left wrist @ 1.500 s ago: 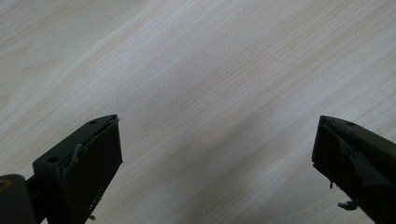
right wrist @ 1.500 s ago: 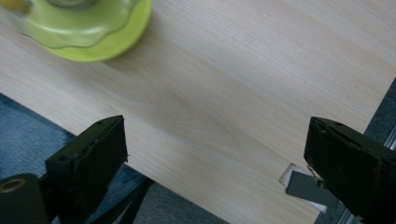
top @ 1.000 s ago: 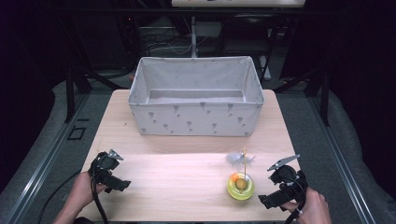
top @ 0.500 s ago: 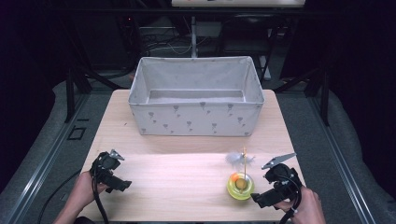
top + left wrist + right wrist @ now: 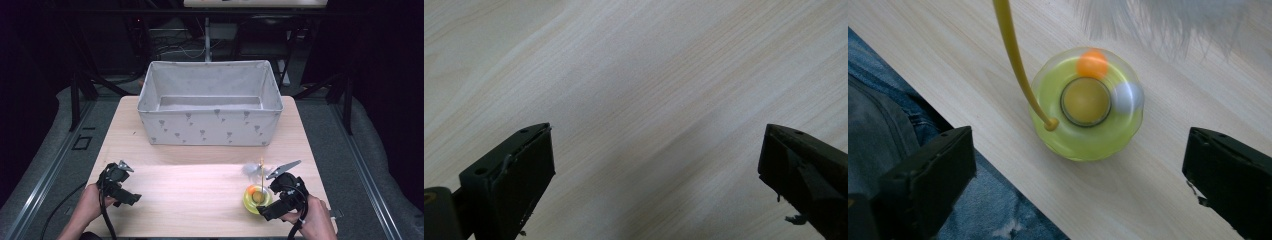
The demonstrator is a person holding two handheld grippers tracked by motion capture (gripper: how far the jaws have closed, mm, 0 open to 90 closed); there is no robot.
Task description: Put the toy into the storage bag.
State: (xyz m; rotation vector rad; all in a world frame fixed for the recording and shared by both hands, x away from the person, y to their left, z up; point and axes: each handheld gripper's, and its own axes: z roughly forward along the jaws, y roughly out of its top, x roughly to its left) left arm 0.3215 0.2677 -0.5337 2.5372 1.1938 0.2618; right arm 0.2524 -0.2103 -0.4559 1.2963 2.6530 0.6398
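Observation:
A round yellow-green cat toy (image 5: 256,198) (image 5: 1087,115) lies near the table's front right edge, with an orange ball (image 5: 1092,63) and a white ball (image 5: 1128,96) in its ring. A yellow wand (image 5: 1015,55) rises from it to a white feather (image 5: 250,170) (image 5: 1168,20). My right gripper (image 5: 268,200) (image 5: 1078,175) hovers open just right of and above the toy, jaws wide on either side of it and not touching. My left gripper (image 5: 120,186) (image 5: 654,180) is open over bare wood at the front left, with nothing between its jaws.
A large grey fabric bin (image 5: 210,127) with a small print stands empty at the back middle of the wooden table (image 5: 190,185). Past the front edge, blue jeans (image 5: 908,130) show under the right gripper. Dark floor and rails surround the table.
My right gripper has moved left and toward the toy, so it is now directly over it. The left gripper has barely shifted.

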